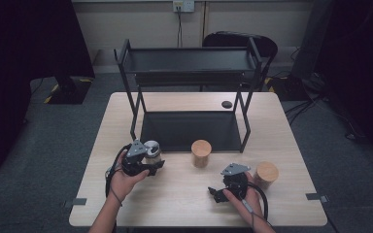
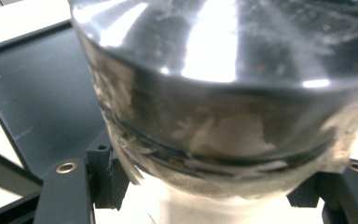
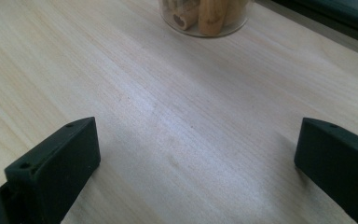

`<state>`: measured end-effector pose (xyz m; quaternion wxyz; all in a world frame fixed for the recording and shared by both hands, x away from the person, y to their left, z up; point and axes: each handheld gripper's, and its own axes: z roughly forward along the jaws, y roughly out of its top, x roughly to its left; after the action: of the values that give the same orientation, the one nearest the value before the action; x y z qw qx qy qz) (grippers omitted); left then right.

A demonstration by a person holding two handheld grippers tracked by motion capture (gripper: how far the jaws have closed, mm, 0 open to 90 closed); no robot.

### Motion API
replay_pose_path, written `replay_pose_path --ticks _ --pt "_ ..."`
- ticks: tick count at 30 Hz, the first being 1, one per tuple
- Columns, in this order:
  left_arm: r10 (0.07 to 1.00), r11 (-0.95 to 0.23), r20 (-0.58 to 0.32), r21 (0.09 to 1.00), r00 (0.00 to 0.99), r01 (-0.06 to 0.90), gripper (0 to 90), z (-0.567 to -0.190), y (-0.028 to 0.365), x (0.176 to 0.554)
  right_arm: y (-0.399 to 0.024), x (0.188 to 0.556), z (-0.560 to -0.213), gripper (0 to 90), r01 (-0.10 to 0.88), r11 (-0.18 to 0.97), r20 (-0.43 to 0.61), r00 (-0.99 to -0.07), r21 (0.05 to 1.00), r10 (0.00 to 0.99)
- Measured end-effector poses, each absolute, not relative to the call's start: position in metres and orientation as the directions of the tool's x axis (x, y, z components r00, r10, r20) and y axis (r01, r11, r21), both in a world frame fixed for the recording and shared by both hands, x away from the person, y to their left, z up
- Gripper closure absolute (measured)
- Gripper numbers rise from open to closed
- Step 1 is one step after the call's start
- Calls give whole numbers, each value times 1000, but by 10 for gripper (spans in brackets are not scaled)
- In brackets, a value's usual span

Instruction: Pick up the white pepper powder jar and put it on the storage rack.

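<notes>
A glass jar with a silver metal lid (image 1: 151, 149) sits between the jaws of my left gripper (image 1: 147, 164), just in front of the black rack's lower shelf (image 1: 189, 131). In the left gripper view the silver-lidded jar (image 2: 223, 107) is very close, and the left gripper (image 2: 214, 186) is shut on its glass body below the lid. My right gripper (image 1: 217, 192) rests low over the table at front right. In the right gripper view the right gripper (image 3: 196, 140) is open over bare wood.
A wooden-lidded jar (image 1: 200, 153) stands mid-table; its glass base (image 3: 205, 18), holding pale sticks, lies ahead of the right jaws. Another wooden-lidded jar (image 1: 265, 174) stands right of my right hand. The rack has an upper shelf (image 1: 189, 60). A small black disc (image 1: 227, 104) lies behind.
</notes>
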<state>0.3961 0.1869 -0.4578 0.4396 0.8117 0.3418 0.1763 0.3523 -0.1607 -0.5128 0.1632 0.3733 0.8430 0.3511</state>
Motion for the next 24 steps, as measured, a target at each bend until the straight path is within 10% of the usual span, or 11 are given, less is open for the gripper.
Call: replay_pose_path --ticks 24 --pt "716 -380 -4 837 698 394 306 -446 171 431 -161 352 -513 0 514 476 -14 -668 714 744"
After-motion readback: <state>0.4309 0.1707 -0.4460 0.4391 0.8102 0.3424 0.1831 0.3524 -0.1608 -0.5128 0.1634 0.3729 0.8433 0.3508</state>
